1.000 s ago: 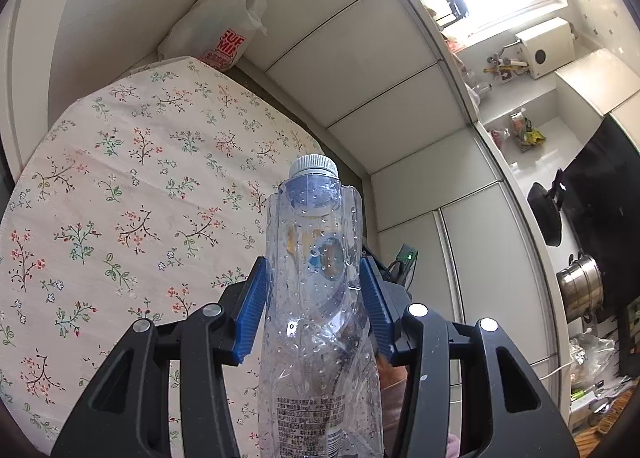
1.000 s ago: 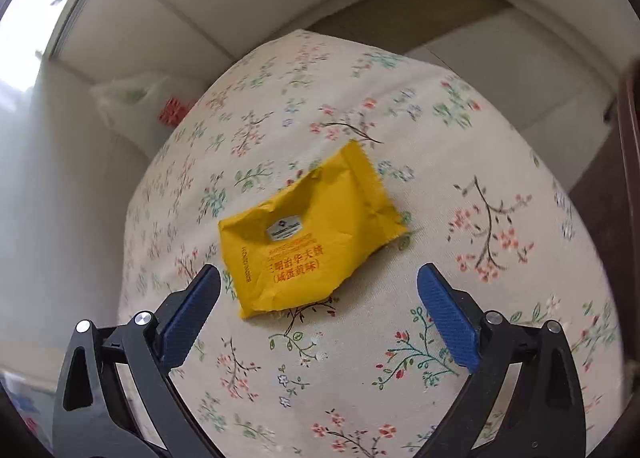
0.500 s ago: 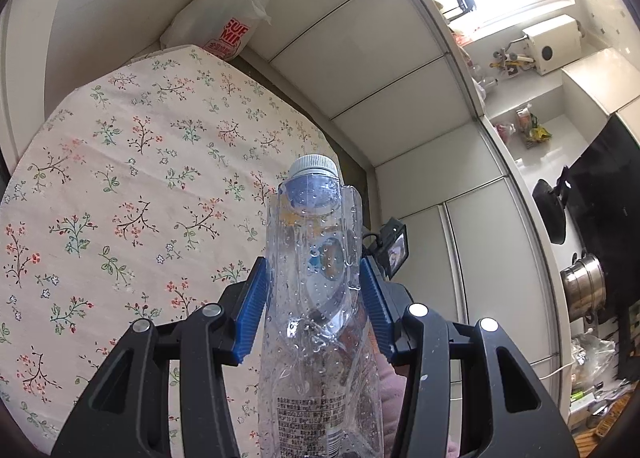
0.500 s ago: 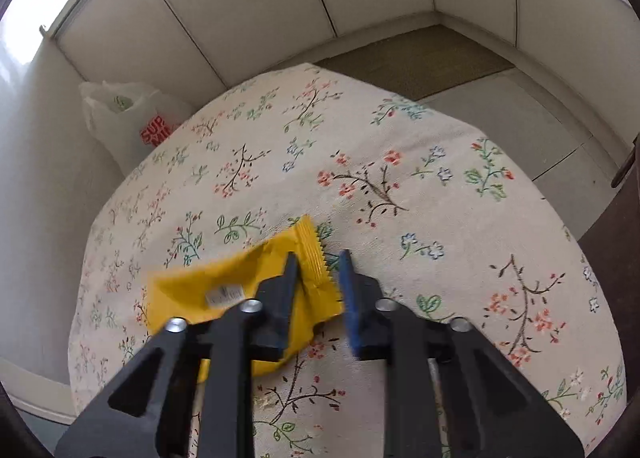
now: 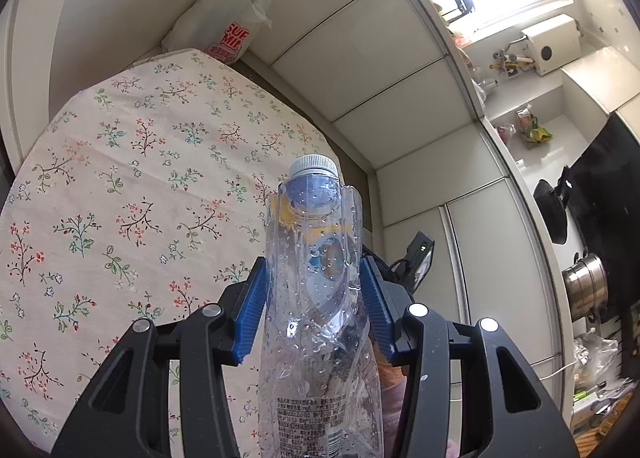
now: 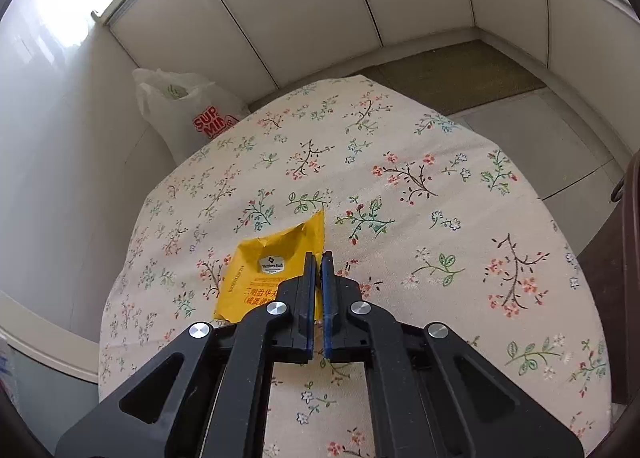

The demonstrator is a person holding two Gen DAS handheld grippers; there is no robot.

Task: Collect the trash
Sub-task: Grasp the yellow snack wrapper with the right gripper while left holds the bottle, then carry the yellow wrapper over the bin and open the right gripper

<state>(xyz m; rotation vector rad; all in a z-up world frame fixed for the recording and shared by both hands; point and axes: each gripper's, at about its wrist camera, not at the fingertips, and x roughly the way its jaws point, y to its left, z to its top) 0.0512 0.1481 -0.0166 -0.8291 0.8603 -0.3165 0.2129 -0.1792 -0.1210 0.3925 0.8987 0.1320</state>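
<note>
Step in hand: pickup. Right claw (image 6: 316, 270) clamps the yellow wrapper (image 6: 276, 262) by its edge, just above the table (image 6: 440, 218). Left claw (image 5: 314, 298) grips the crushed bottle (image 5: 316, 278). Next: carry both to the plastic bag (image 6: 188, 110) beyond the table.

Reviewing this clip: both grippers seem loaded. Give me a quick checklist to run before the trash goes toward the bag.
1. Left gripper clamped on the plastic bottle: ok.
2. Bottle cap on: ok.
3. Right gripper shut on the yellow wrapper: ok, pinched at its right edge.
4. Wrapper fully clear of the tablecloth: cannot tell.
5. White plastic bag in view beyond the table: ok.
6. Bag mouth open: cannot tell.
</note>
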